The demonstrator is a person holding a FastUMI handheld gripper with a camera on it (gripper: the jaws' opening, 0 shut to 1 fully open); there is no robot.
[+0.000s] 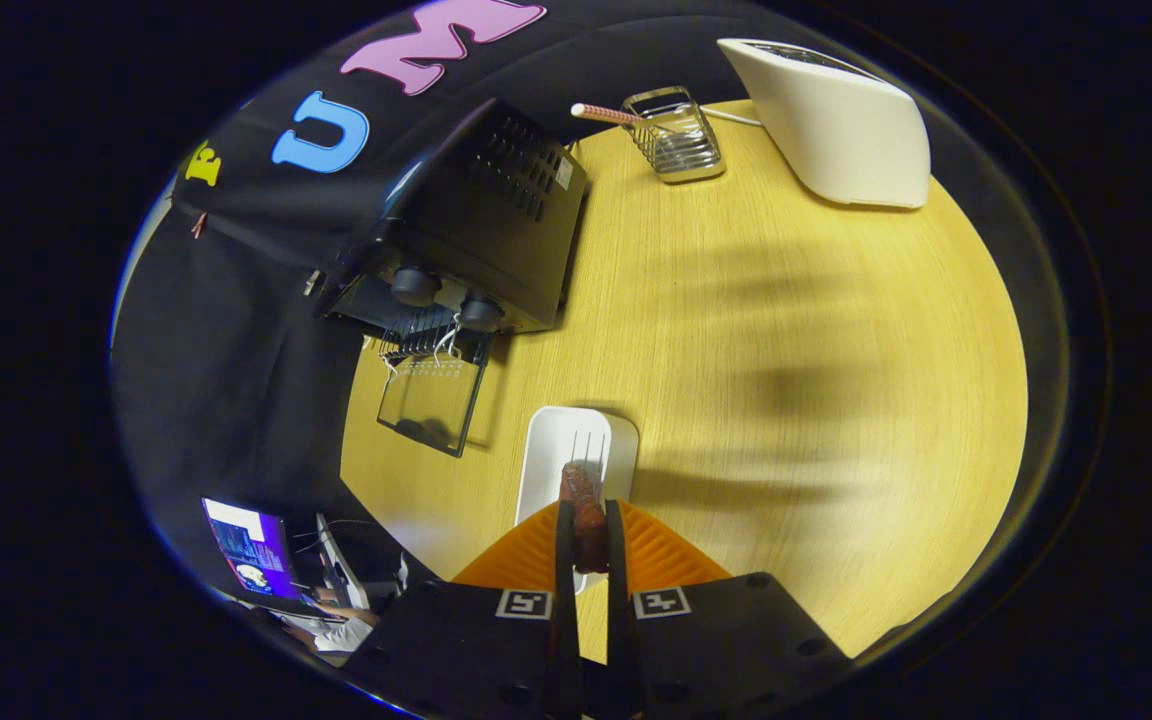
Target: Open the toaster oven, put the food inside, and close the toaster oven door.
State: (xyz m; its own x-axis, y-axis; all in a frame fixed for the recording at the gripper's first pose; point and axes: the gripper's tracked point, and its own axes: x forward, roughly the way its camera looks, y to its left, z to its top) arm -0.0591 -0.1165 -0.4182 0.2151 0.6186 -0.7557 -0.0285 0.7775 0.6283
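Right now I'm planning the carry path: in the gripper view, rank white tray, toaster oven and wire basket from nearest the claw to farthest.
The claw grips the food.
1. White tray, just beneath and ahead.
2. Toaster oven, ahead-left, door open.
3. Wire basket, farthest, beside the white toaster.

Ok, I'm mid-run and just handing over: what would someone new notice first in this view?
First, the gripper shut on a reddish-brown sausage, held over a white plate on the wooden table. Next, the black toaster oven beyond the plate, its glass door already dropped open with the wire rack showing. At the far end stand a white toaster and a wire basket.
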